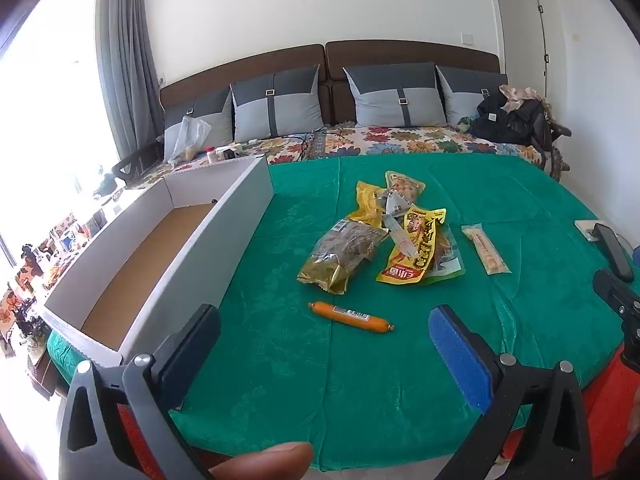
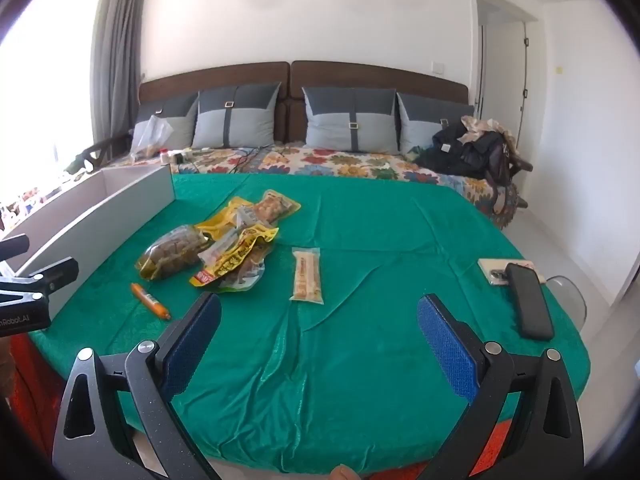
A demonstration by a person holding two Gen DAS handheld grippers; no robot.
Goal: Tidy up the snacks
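With both the left gripper (image 1: 324,344) and right gripper (image 2: 320,332) spread wide and empty, the sausage (image 1: 351,317), nearest beside the box (image 1: 224,216) on the green table (image 1: 360,380), looks best pinched across its middle first.

A plush green cloth (image 1: 280,360) with a soft sheen covers the table. Snack packets (image 1: 416,248) are glossy, crinkled plastic film. The box (image 1: 224,216) is matt grey card, raw brown inside. Gripper pads (image 2: 452,344) are rough blue textured rubber on matt black plastic.
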